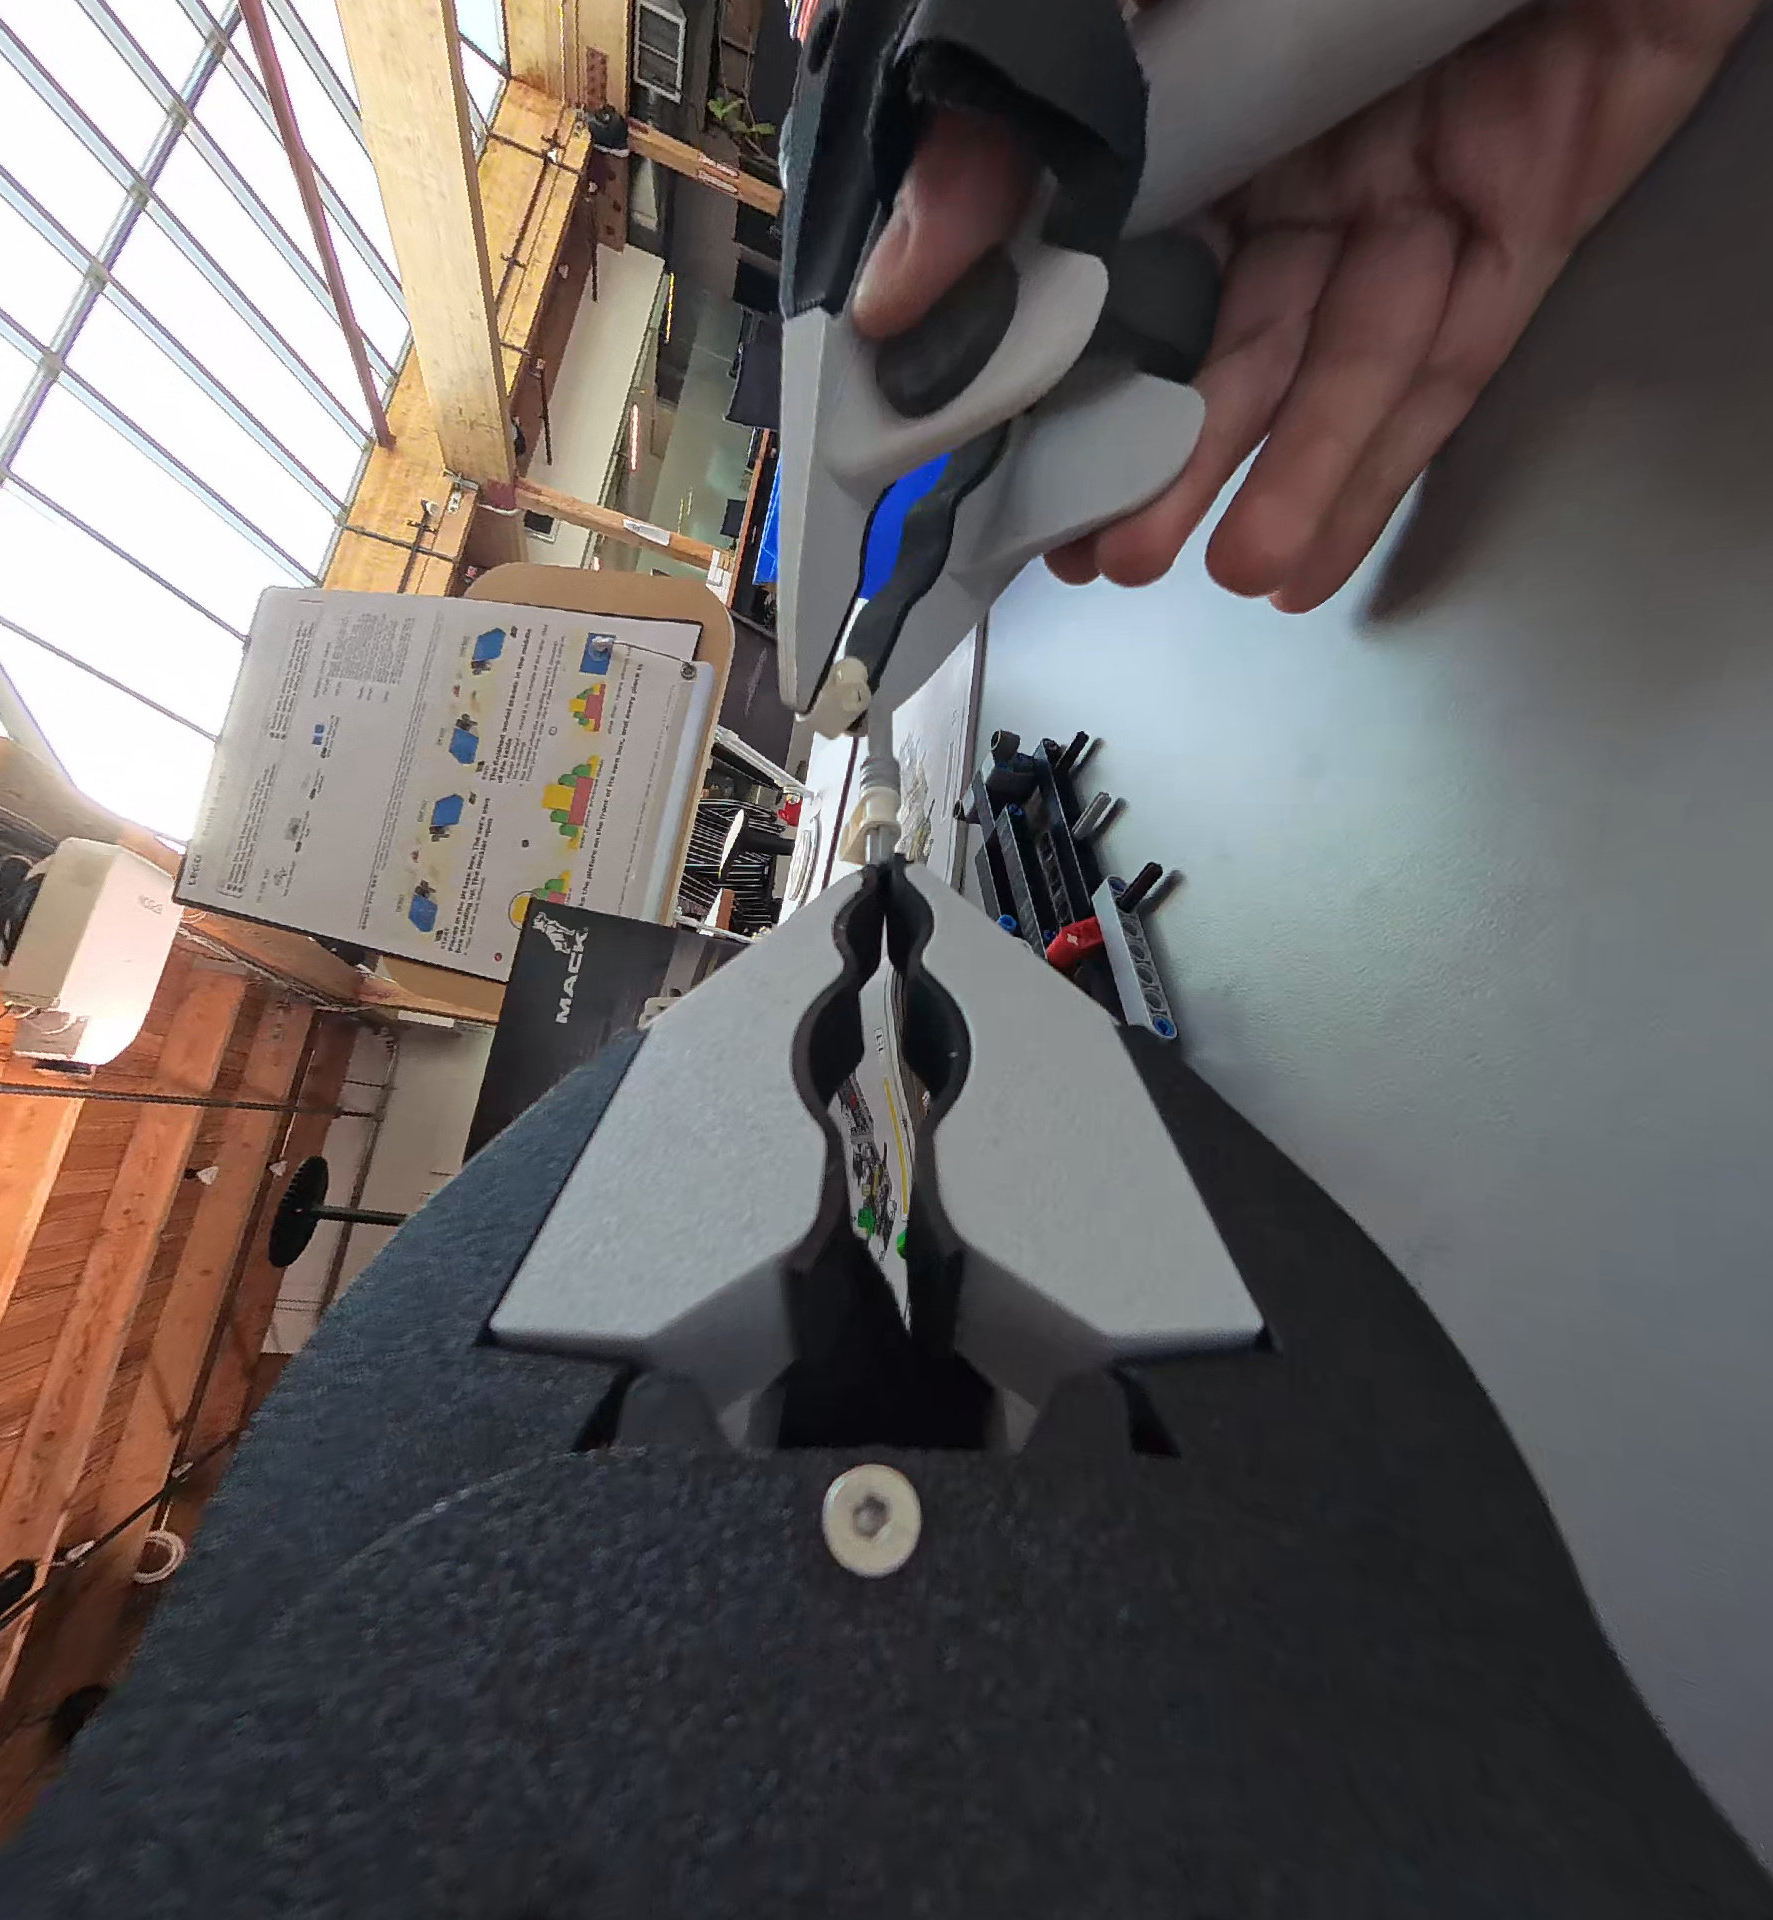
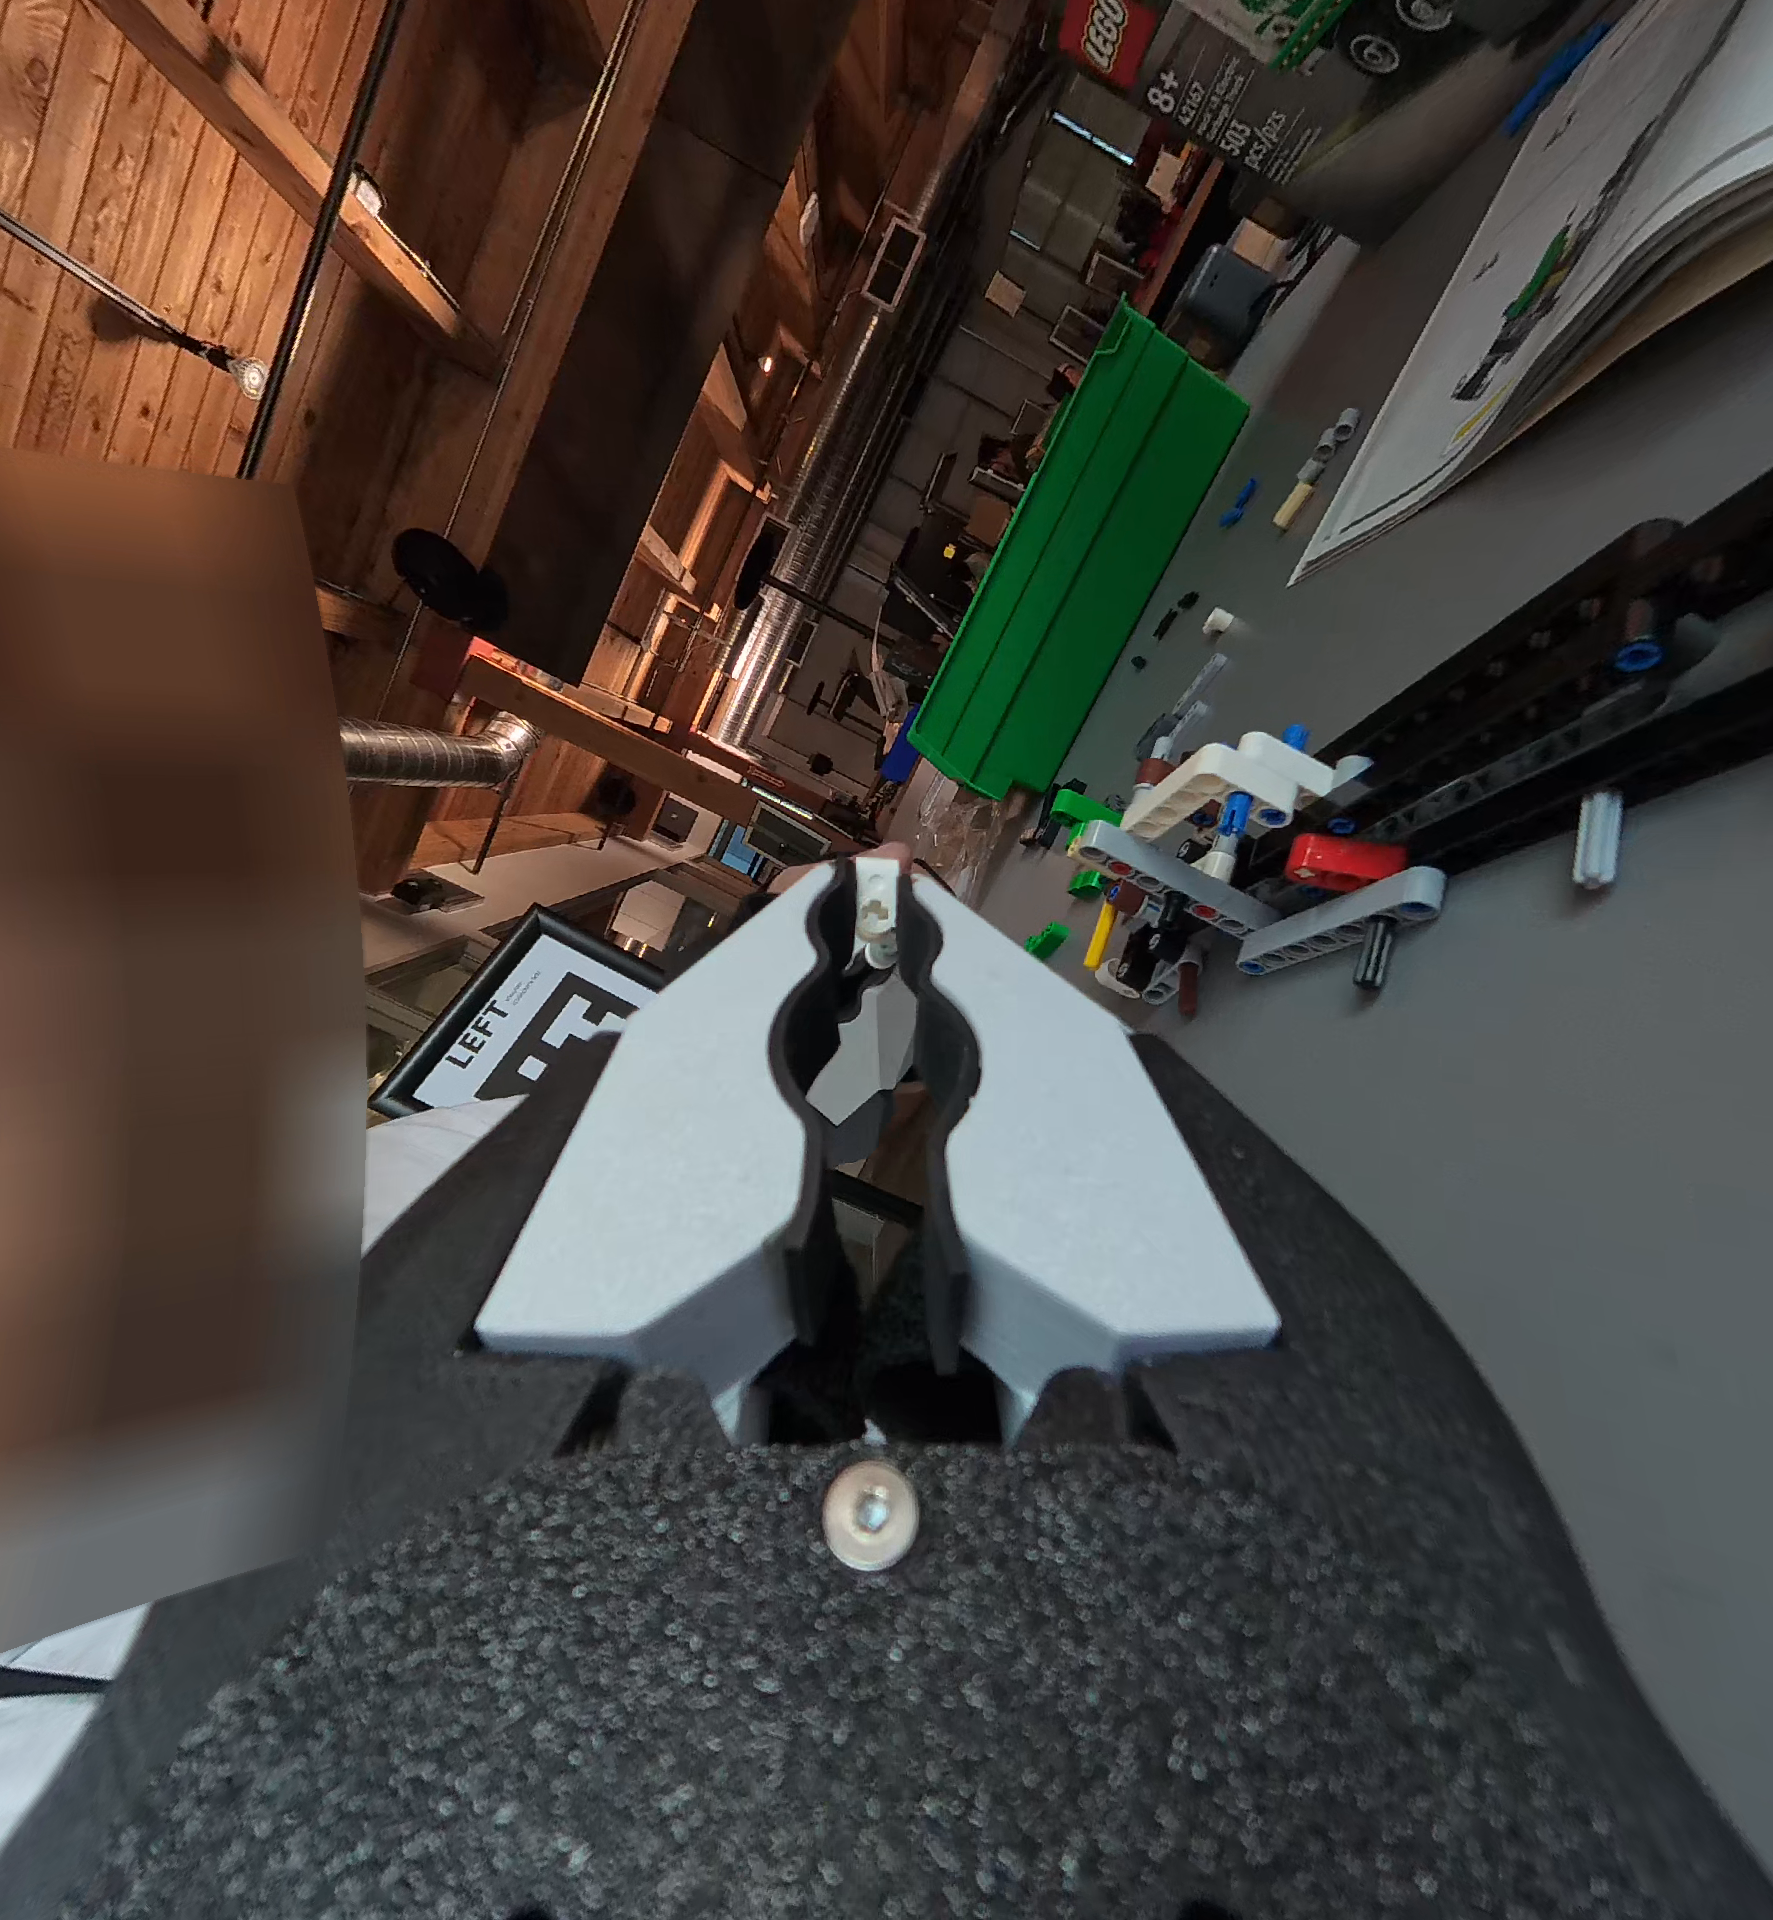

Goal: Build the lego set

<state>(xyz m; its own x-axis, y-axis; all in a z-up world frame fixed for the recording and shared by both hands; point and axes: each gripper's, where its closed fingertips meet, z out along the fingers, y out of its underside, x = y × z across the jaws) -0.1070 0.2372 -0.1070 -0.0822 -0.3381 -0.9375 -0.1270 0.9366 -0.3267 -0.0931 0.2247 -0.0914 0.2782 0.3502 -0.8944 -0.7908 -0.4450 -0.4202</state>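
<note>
**A:** Held in mid-air above the grey table (image 1: 1433, 831): a thin grey axle (image 1: 874, 784), pinched at its near end by the closed tips of the left gripper (image 1: 884, 883).

**B:** And at the far end?

**A:** A small cream connector (image 2: 877, 896), clamped in the tips of the right gripper (image 2: 866, 871). Both tools shut on the one little assembly, nose to nose.

**B:** Handling?

**A:** Probably featherweight, hard, smooth plastic. Stiff along the axle, yet thin enough to twist out of a tip-only pinch. Likely slippery, with no give for the pads to bite into.

**B:** Best place to grip?

**A:** On the connector's flat sides and near the axle's end, as now, leaving the middle free for sliding parts together. Push straight along the axle, never sideways.

**B:** Elsewhere?

**A:** Partly built black frame (image 2: 1547, 707) flat on the table, loose pieces beside it. Beyond, an open instruction booklet (image 2: 1588, 260) and a green bin (image 2: 1069, 582).
</note>
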